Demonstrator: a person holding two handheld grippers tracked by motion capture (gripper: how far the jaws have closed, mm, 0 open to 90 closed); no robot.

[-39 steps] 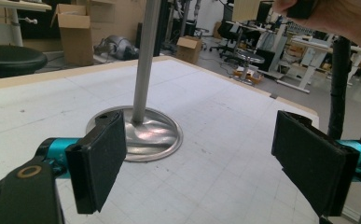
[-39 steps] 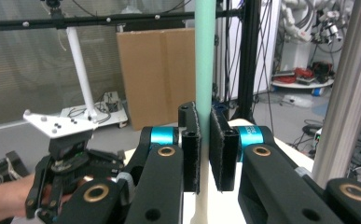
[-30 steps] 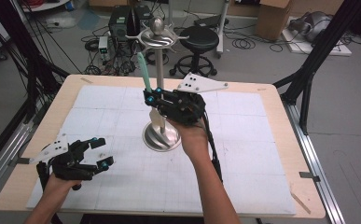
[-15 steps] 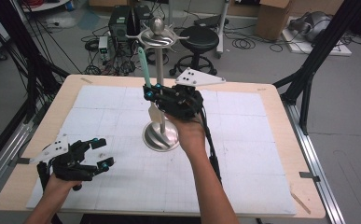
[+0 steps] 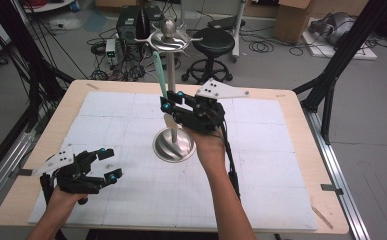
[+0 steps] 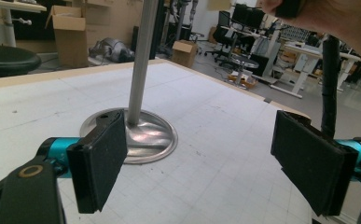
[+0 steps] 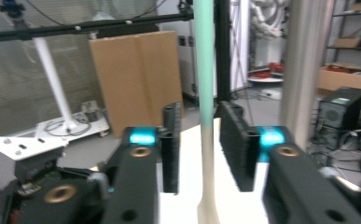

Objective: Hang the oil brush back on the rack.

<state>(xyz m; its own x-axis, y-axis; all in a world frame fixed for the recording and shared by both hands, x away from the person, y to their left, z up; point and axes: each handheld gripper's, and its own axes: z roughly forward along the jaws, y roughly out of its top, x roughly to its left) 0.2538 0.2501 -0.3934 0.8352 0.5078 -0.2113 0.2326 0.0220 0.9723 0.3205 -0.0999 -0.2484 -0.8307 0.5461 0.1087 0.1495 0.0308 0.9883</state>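
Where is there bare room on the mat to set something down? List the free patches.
Free: the mat right of the stand, out to the table's right edge; the far left corner; the near middle between the forearms. Crowded: around the stand's base, where the right gripper sits by the hanging utensil, and the near left by the left gripper.
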